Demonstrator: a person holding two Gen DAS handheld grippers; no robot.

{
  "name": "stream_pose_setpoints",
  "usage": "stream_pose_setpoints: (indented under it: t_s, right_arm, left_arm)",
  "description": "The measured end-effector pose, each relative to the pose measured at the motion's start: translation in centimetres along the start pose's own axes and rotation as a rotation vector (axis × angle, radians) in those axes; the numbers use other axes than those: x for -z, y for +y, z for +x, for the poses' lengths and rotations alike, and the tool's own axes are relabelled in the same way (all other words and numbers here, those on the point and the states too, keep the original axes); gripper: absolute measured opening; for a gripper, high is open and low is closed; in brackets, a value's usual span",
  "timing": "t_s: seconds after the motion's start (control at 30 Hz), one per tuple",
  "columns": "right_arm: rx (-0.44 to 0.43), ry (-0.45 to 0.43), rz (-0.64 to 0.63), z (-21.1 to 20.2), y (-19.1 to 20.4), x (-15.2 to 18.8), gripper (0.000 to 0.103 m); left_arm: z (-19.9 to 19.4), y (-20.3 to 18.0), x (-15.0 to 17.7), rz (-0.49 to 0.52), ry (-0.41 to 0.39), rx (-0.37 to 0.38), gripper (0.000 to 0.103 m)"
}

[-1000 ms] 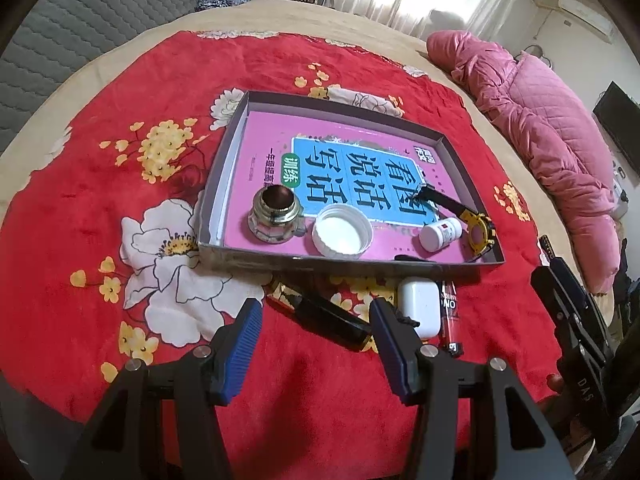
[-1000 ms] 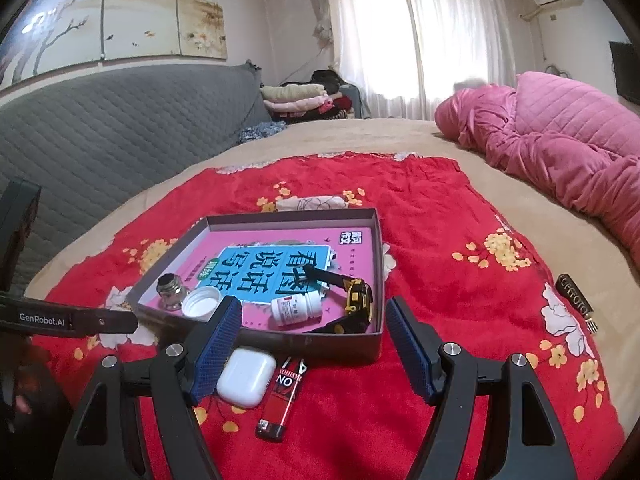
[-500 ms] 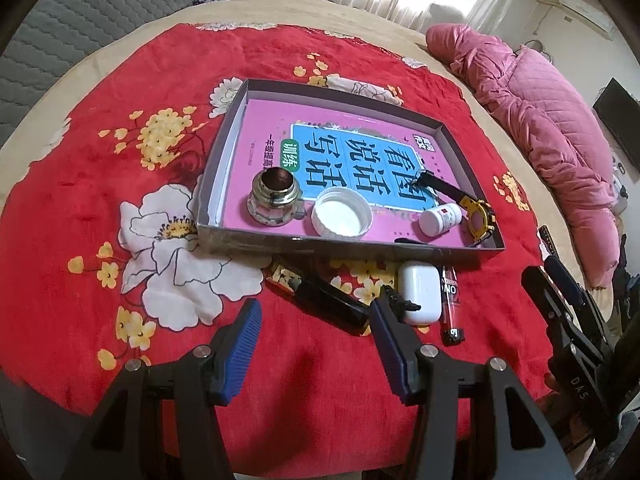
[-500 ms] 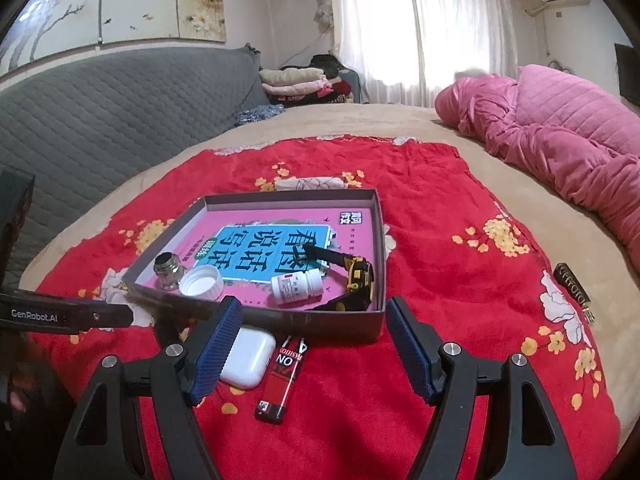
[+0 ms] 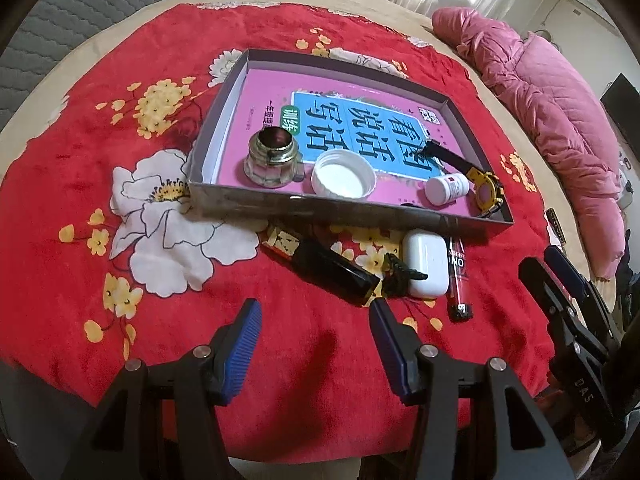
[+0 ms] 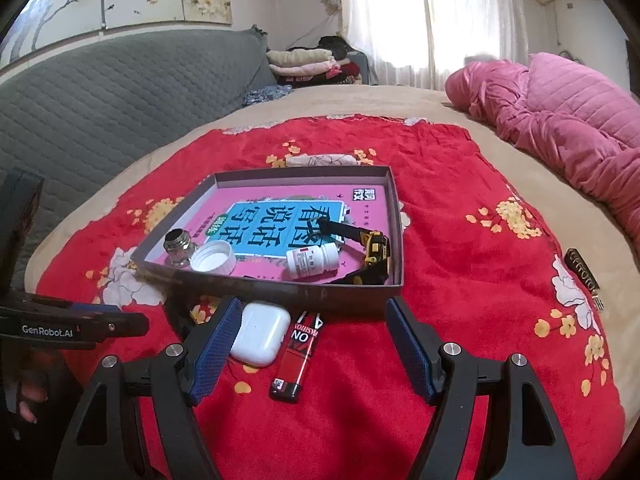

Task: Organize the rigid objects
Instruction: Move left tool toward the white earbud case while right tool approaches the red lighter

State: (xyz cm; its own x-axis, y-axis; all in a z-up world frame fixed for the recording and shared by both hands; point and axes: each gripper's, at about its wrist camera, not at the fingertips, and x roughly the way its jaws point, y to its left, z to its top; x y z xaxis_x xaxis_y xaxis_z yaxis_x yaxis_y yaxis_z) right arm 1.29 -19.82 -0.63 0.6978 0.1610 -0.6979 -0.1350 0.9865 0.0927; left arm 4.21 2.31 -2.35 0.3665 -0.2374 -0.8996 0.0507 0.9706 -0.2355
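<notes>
We hold the left gripper (image 5: 314, 344) and right gripper (image 6: 312, 344) with fingers spread, empty. The white plastic earbud case (image 6: 260, 333) and red lighter (image 6: 298, 350) lie outside, before the shallow grey cardboard tray (image 6: 280, 290).

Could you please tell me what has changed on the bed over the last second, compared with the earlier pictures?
Only the cameras shifted. The left gripper tilted to look more steeply down at the tray; the right gripper eased slightly closer to the white earbud case and red lighter. Nothing was grasped or released. Both grippers stayed open, and every object kept its place.
</notes>
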Motion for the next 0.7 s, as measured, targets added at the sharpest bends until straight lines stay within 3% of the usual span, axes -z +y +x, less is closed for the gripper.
stream_pose_setpoints:
  t_s: [0.7]
  right_arm:
    - [0.02,0.177,-0.047,3.8,0.3,1.6,0.076]
  left_arm:
    - [1.3,0.3,0.3,-0.025,0.033,-0.006,0.055]
